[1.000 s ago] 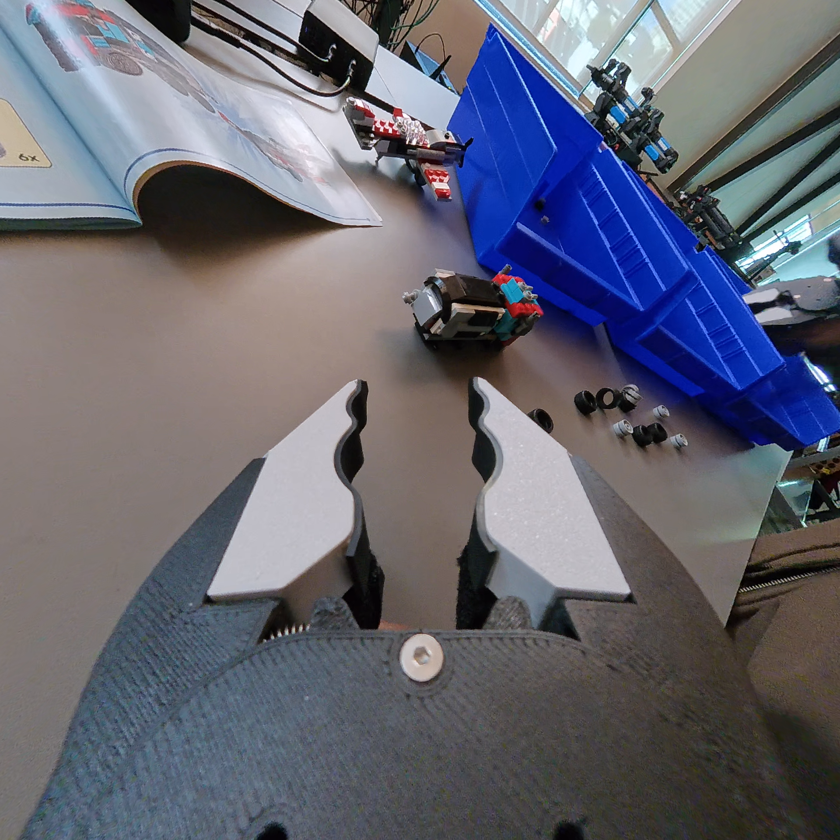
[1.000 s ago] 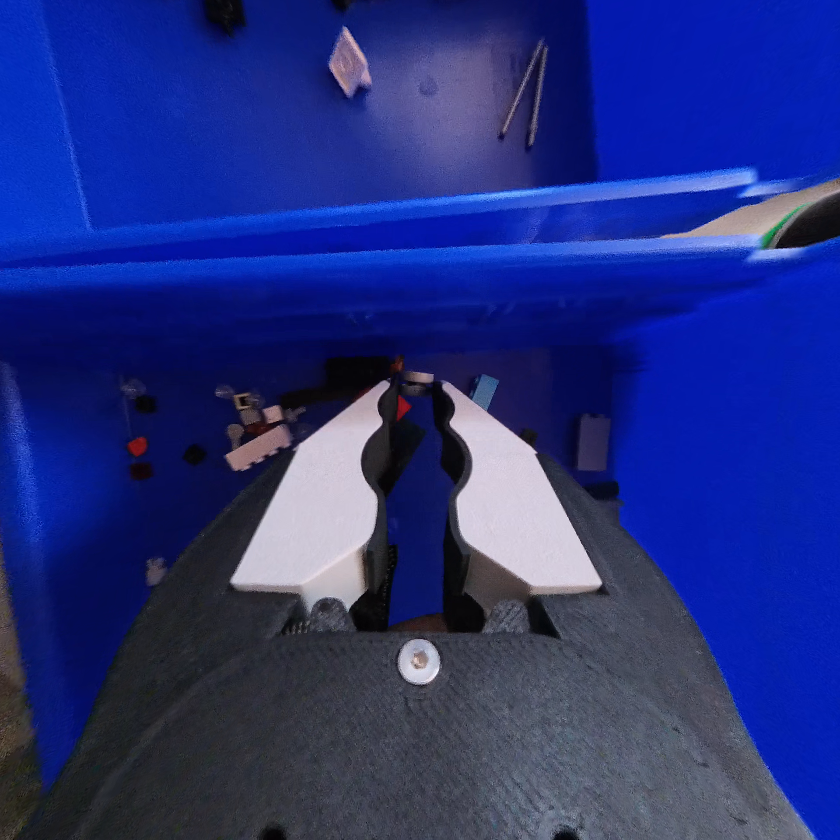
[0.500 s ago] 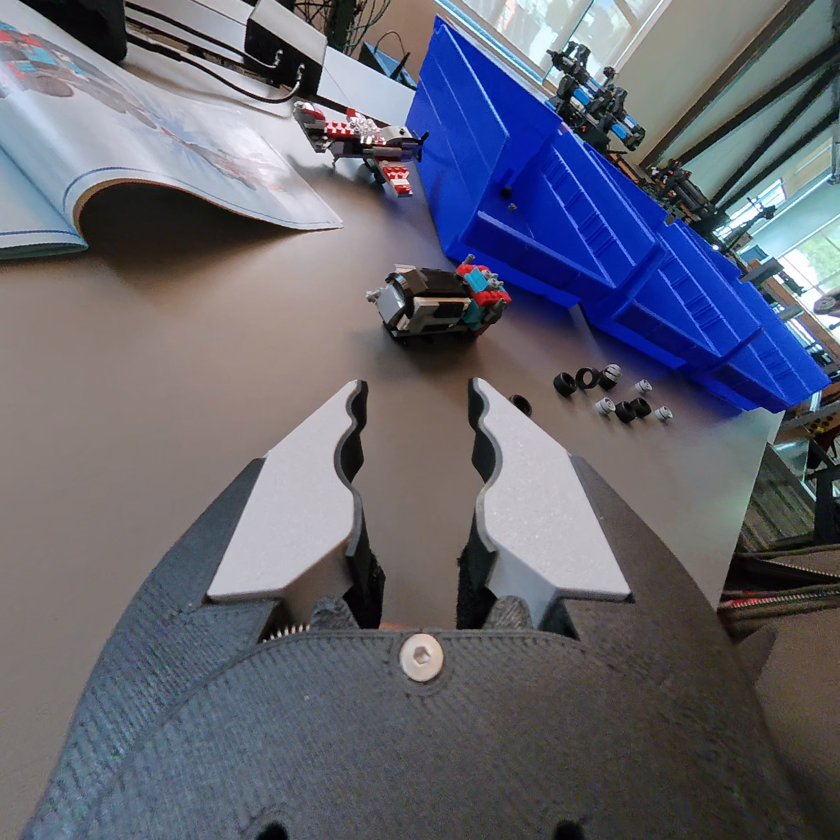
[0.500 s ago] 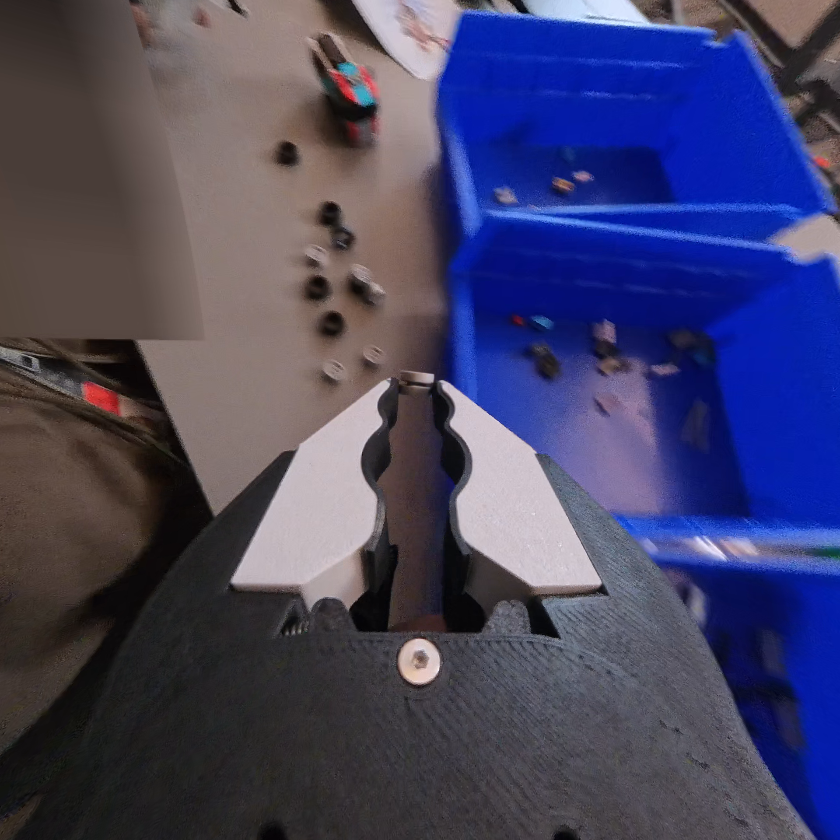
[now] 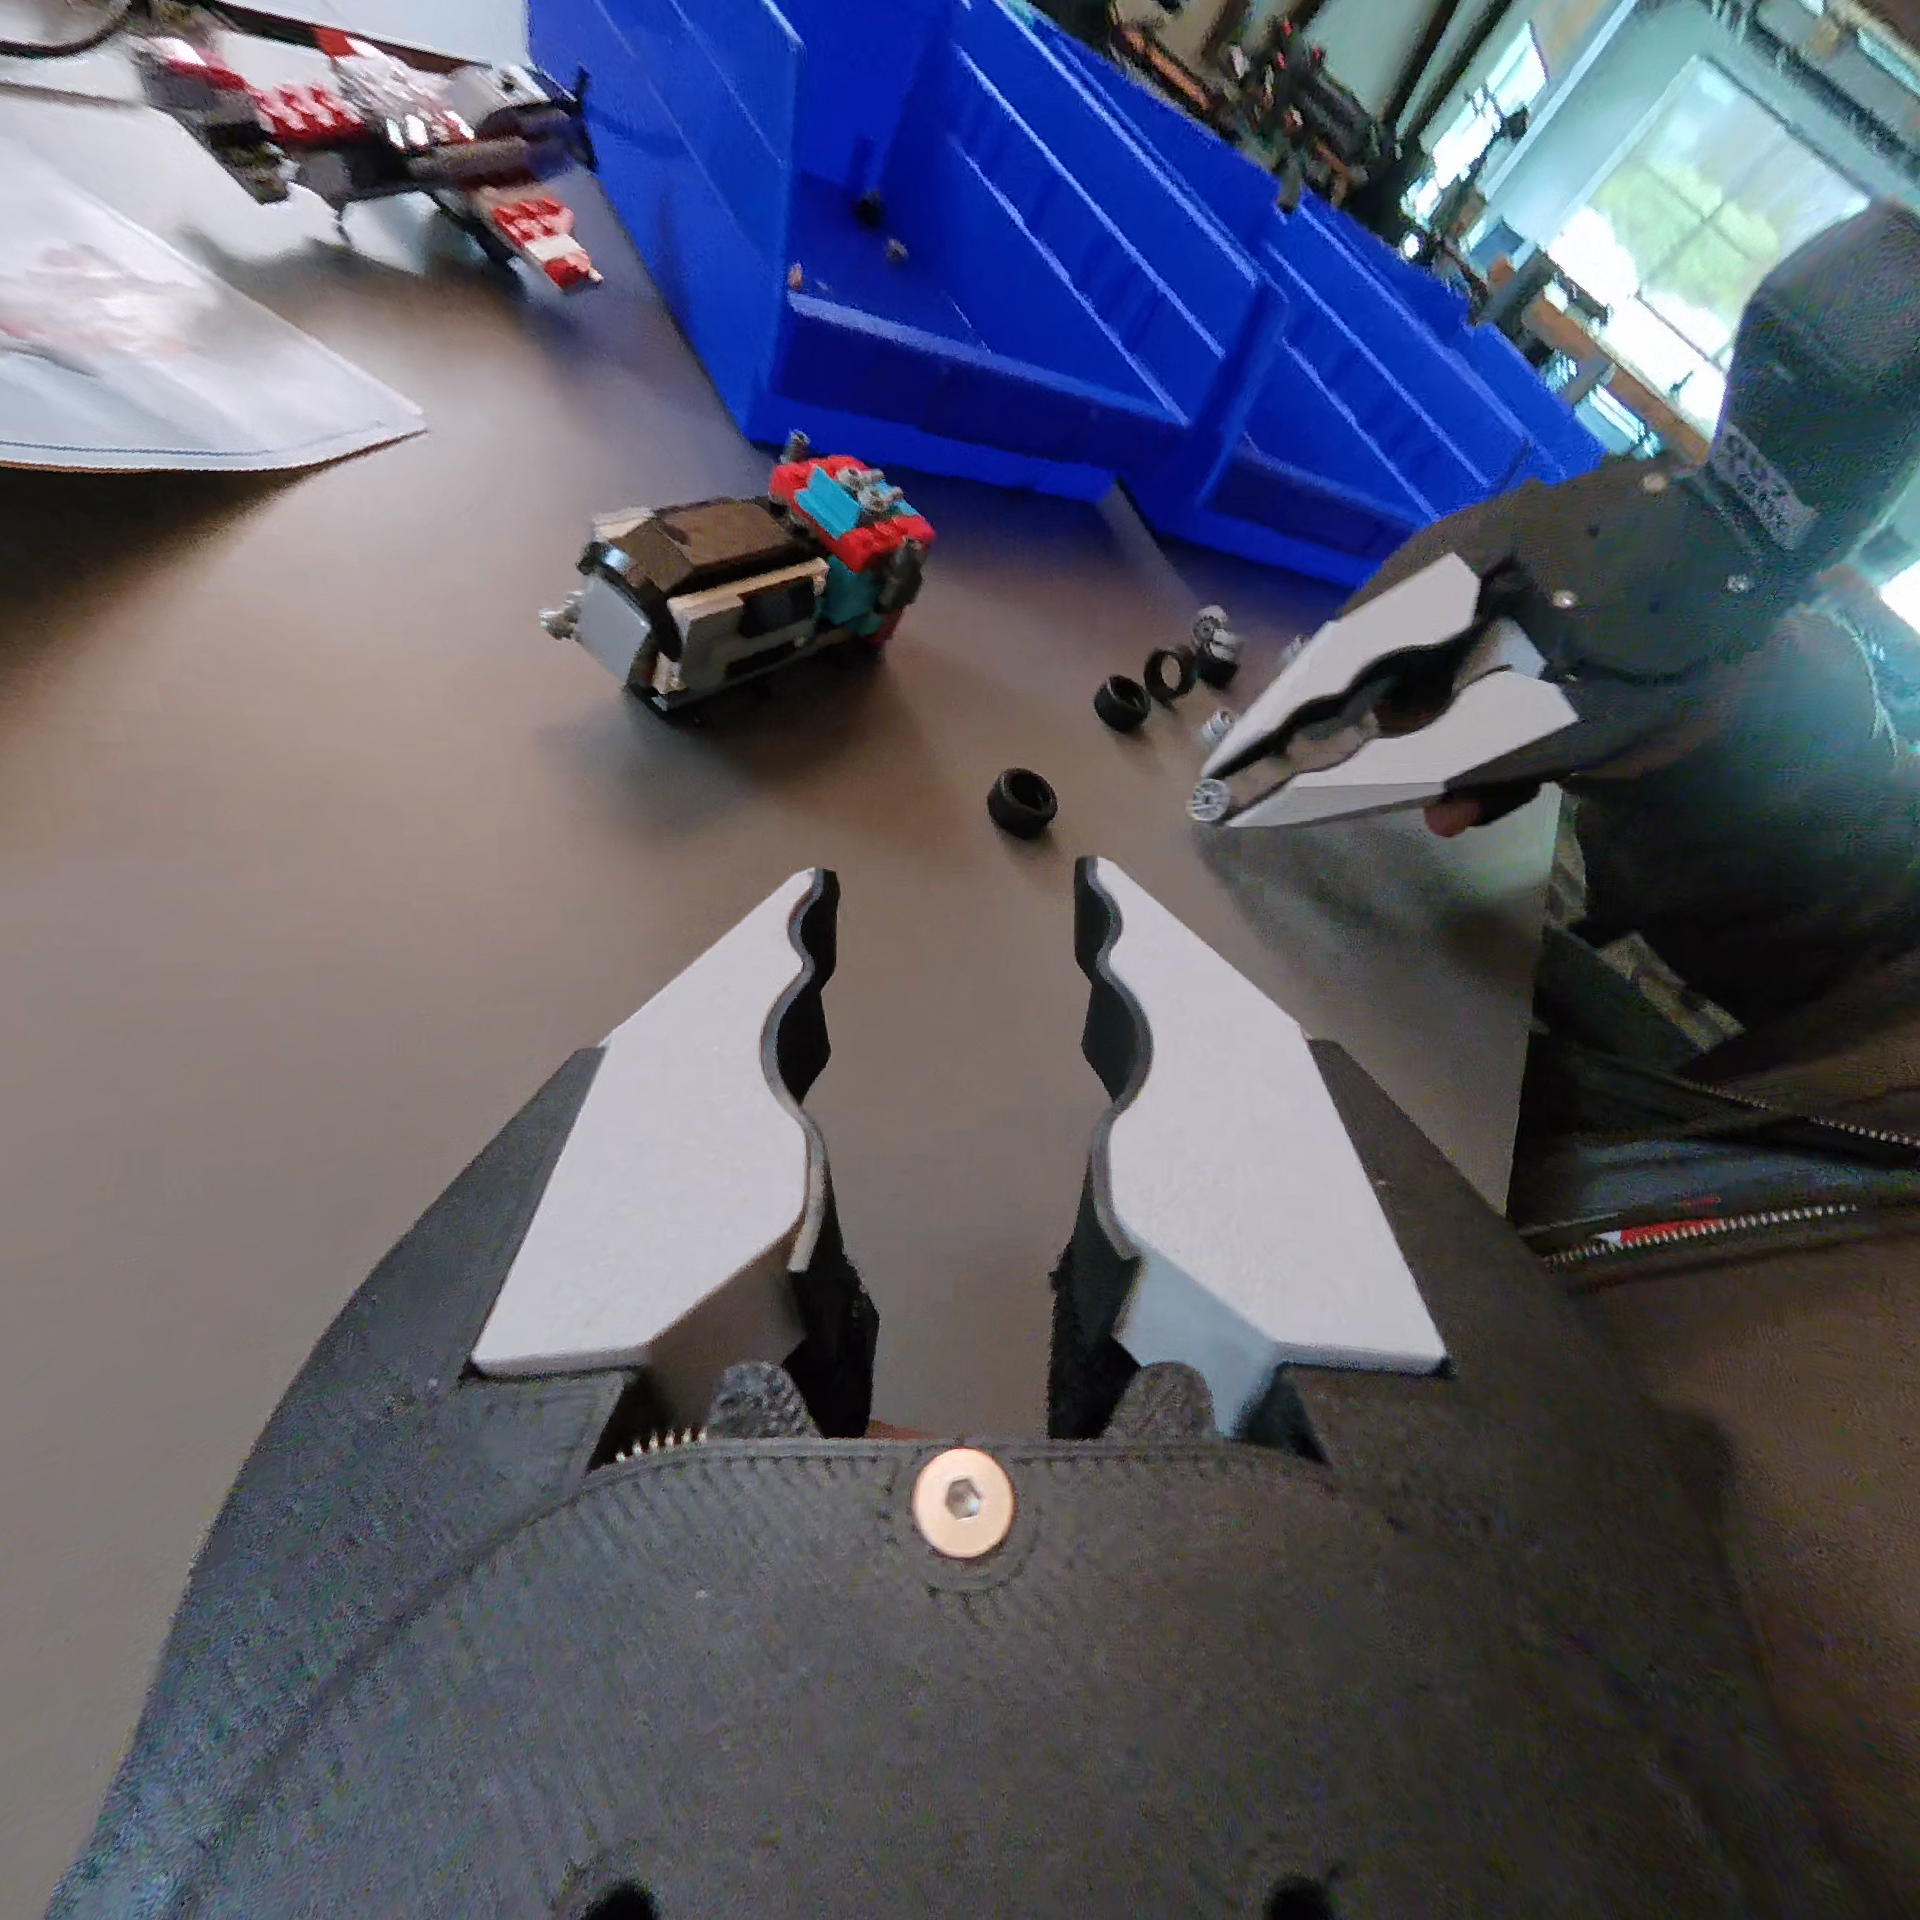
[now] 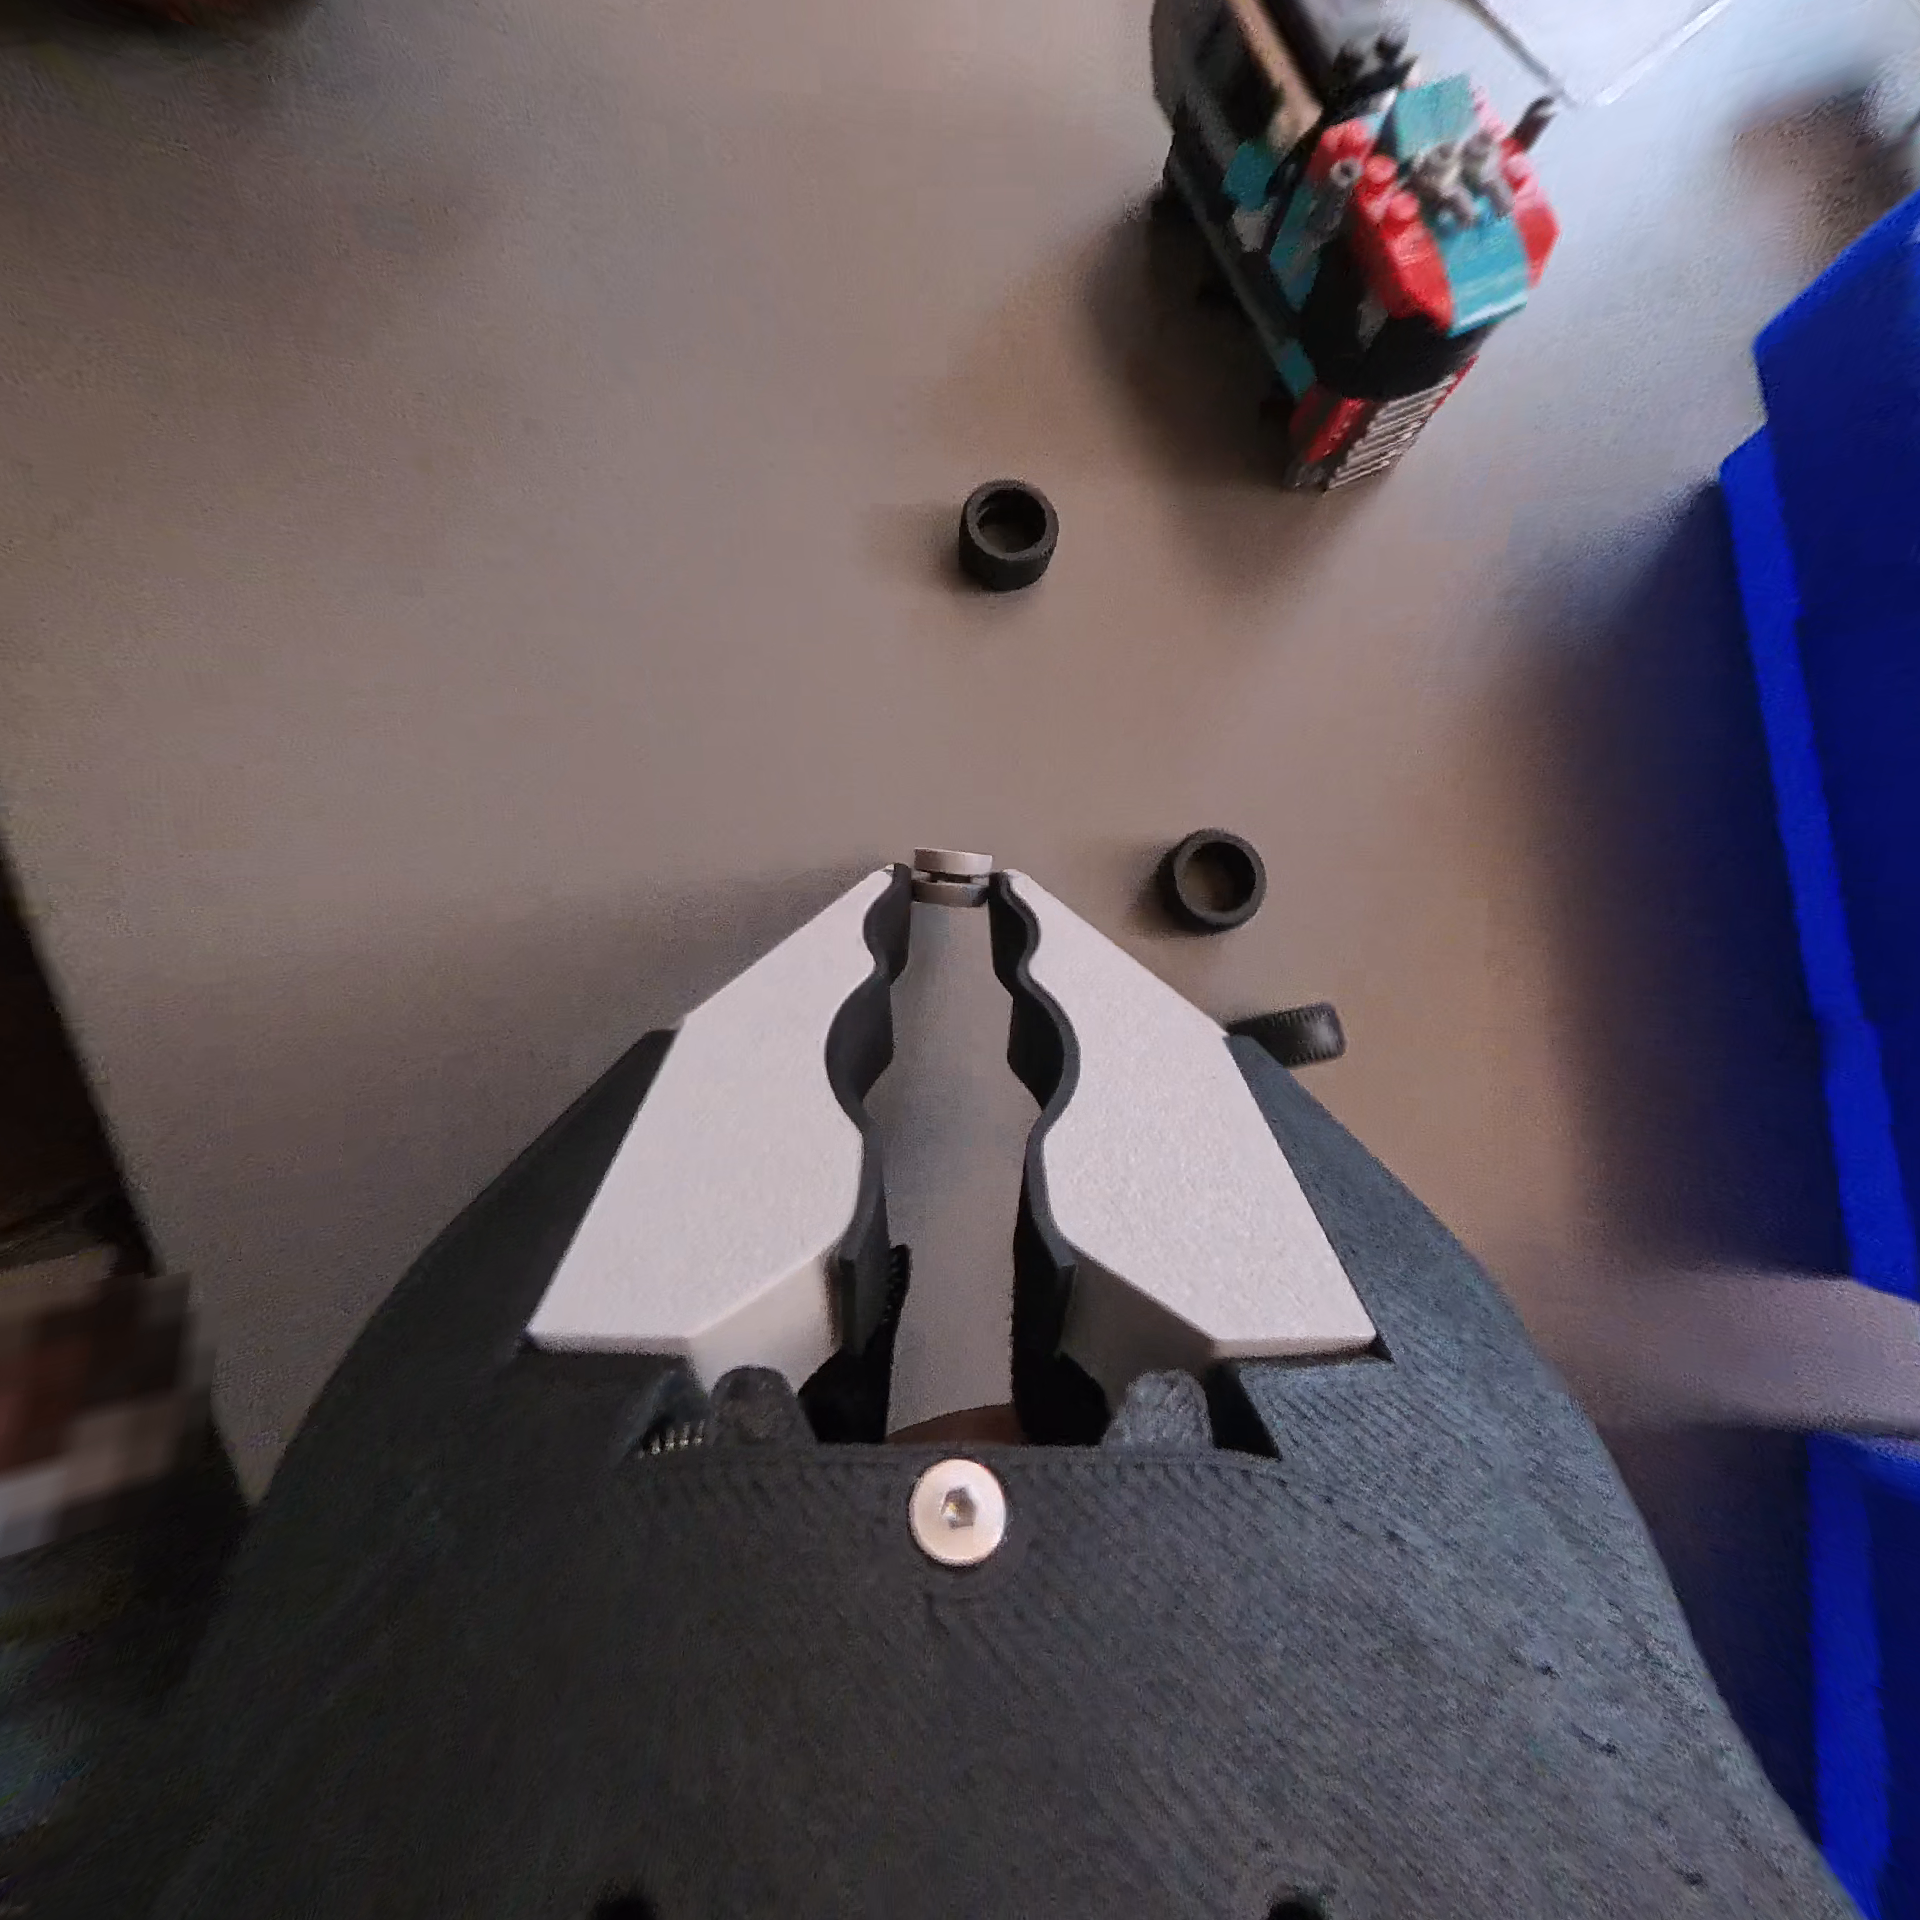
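Observation:
My left gripper is open and empty, low over the brown table. A black toy tyre lies just beyond its fingertips. A small brick-built vehicle in black, grey, red and teal lies further off. My right gripper is shut on a small grey wheel hub, pinched at the very fingertips above the table. It also shows in the left wrist view, at the right, with the hub at its tips. Black tyres lie ahead of it.
Blue bins line the table's far side. More tyres and grey hubs lie near them. A red and grey brick model and an open booklet lie at the far left. A person's dark jacket is at the right edge. Tip to tip, the grippers are about 15 cm apart.
My right gripper came out of a blue bin with the grey hub in its tips and swung over the table near the tyres. My left gripper moved closer to the vehicle and the lone tyre, still open.

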Demonstrator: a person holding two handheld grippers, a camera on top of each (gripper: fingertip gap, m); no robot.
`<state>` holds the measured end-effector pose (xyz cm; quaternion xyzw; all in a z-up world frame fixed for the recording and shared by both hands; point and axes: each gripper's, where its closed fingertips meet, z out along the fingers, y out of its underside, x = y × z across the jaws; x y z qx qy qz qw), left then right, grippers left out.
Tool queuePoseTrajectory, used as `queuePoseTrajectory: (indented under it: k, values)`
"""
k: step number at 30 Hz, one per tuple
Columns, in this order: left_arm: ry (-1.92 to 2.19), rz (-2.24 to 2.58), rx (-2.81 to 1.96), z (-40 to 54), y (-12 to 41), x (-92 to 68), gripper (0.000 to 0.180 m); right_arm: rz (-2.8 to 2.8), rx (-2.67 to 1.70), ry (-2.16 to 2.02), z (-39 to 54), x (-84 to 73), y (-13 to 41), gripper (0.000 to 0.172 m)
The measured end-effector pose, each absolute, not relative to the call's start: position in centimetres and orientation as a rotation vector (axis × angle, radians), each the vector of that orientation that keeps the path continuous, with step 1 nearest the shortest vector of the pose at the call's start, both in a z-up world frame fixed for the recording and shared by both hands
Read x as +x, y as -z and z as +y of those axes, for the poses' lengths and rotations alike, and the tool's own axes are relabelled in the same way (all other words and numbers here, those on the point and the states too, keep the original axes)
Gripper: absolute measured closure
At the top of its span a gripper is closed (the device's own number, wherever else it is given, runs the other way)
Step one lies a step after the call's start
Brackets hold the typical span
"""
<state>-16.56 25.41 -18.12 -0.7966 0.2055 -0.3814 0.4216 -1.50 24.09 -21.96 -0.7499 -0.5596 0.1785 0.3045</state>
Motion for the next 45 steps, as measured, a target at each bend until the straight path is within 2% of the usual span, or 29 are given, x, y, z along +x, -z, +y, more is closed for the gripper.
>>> queuePoseTrajectory:
  k: [8, 12, 18, 24, 29, 35, 45]
  values:
    - [1.058, 0.667, -2.044, 24.9, 18.9, -15.7, 0.131, -1.582, -1.998, -0.408, 24.7, -4.1, 22.7, 0.156]
    - [1.036, 0.777, -2.054, 25.1, 19.3, -15.9, 0.129, -1.626, -1.979, -0.409, 24.8, -4.6, 22.6, 0.149]
    - [1.151, 0.955, -2.003, 26.6, 18.5, -15.8, 0.129, -1.61, -1.969, -0.515, 26.1, -5.3, 20.6, 0.141]
    - [1.303, 1.203, -1.905, 25.6, 16.9, -13.3, 0.131, -1.565, -1.884, -0.553, 27.8, -5.7, 18.1, 0.143]
    - [1.074, 1.389, -1.896, 25.3, 19.3, -9.4, 0.131, -1.55, -1.729, -0.577, 29.4, -5.4, 16.9, 0.153]
    - [0.826, 1.442, -1.94, 26.8, 22.2, -8.4, 0.132, -1.631, -1.639, -0.574, 27.1, -3.7, 18.0, 0.156]
    - [0.806, 1.456, -1.944, 27.2, 22.6, -8.0, 0.15, -1.774, -1.612, -0.63, 25.4, -2.6, 20.6, 0.153]
